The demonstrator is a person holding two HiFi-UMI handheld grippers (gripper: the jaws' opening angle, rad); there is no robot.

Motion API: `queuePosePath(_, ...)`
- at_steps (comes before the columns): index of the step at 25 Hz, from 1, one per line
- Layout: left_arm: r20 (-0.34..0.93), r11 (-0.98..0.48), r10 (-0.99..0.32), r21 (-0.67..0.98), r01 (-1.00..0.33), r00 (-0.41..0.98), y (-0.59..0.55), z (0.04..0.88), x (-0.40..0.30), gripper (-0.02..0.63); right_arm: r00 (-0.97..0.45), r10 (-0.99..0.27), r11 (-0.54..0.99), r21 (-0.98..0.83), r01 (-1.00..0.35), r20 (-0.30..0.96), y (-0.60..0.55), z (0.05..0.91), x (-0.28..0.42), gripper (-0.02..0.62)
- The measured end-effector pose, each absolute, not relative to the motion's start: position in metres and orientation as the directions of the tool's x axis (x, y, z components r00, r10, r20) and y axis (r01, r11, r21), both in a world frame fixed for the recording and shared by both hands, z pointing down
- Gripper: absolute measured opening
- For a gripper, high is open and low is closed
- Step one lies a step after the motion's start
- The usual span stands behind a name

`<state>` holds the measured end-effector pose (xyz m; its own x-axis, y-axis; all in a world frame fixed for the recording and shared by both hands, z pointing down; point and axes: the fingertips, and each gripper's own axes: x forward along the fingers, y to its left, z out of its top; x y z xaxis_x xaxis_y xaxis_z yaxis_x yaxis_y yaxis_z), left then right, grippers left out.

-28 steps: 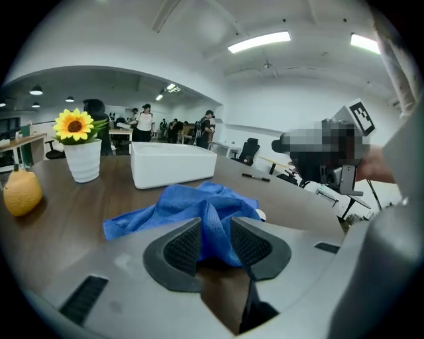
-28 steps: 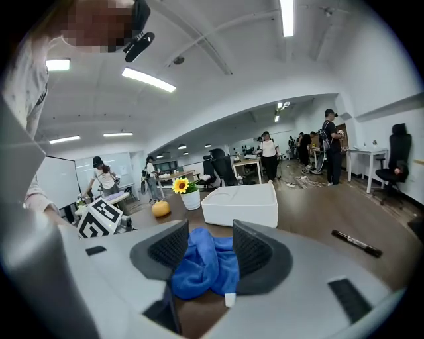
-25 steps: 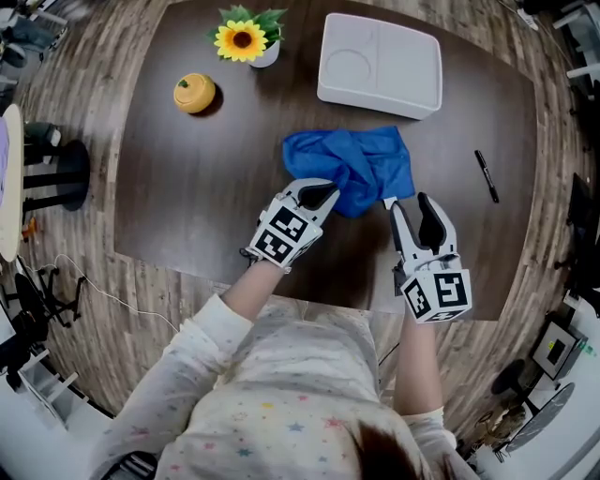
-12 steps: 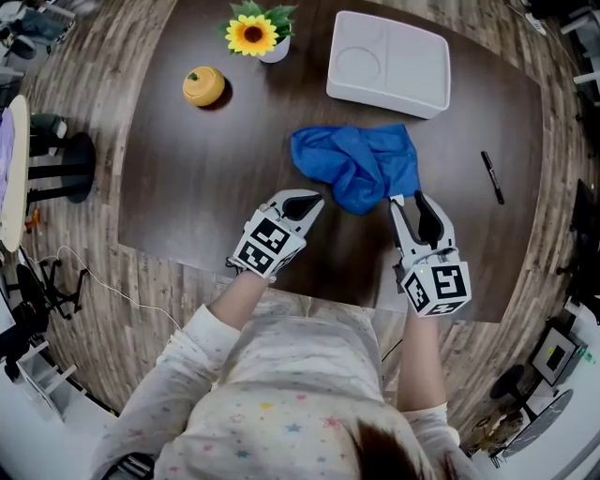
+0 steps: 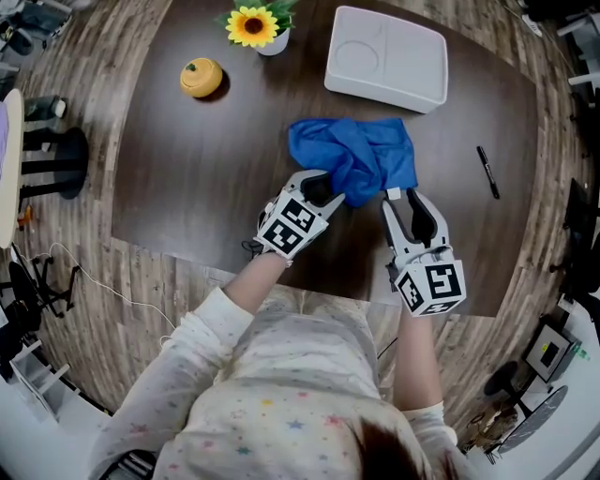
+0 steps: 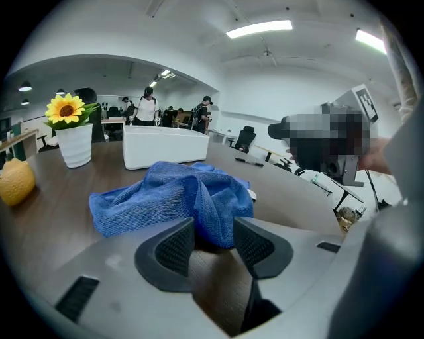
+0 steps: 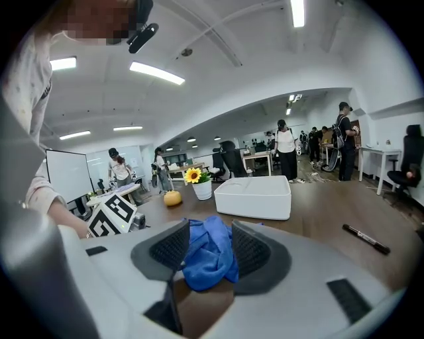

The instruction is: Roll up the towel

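Note:
The blue towel lies crumpled in the middle of the dark table. In the head view my left gripper is at its near left edge. In the left gripper view the jaws stand a little apart, with a fold of the towel between their tips and bare table showing behind it. My right gripper is at the towel's near right corner. There the towel is bunched deep between the pads, and the jaws are shut on it.
A white tray stands beyond the towel. A potted sunflower and a small orange pumpkin sit at the back left. A black pen lies to the right. The table's near edge runs just under both grippers.
My left gripper drew back from the towel half a second ago and has now moved forward and right, onto the towel's near edge. The right gripper has stayed at the towel's corner.

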<state>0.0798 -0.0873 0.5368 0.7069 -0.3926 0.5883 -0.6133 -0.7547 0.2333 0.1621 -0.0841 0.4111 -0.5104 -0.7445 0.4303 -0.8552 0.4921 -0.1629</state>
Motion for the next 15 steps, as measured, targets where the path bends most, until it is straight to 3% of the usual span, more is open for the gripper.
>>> queuePosePath(1, 0.594, -0.761, -0.388, 0.225, -0.609, 0.705, -0.087, 0.538, 0.081, 0.161, -0.511, -0.744, 0.493, -0.162, -0.855, 0.431, -0.083, 0.411, 0.162, 0.198)
queuePosePath(3, 0.593, -0.78, -0.37, 0.221, -0.586, 0.715, -0.084, 0.537, 0.083, 0.042, -0.51, -0.743, 0.494, -0.159, -0.855, 0.434, -0.081, 0.412, 0.163, 0.198)
queuePosePath(4, 0.587, -0.786, -0.357, 0.231, -0.573, 0.726, -0.081, 0.535, 0.083, 0.029, -0.51, -0.742, 0.494, -0.158, -0.855, 0.436, -0.08, 0.412, 0.163, 0.198)
queuePosePath(9, 0.578, -0.801, -0.328, 0.249, -0.544, 0.747, -0.054, 0.521, 0.06, 0.025, -0.519, -0.728, 0.509, -0.154, -0.847, 0.448, -0.073, 0.418, 0.161, 0.198)
queuePosePath(15, 0.605, -0.734, -0.384, 0.259, -0.628, 0.698, -0.019, 0.514, -0.008, 0.023, -0.549, -0.678, 0.558, -0.144, -0.817, 0.489, -0.069, 0.439, 0.144, 0.195)
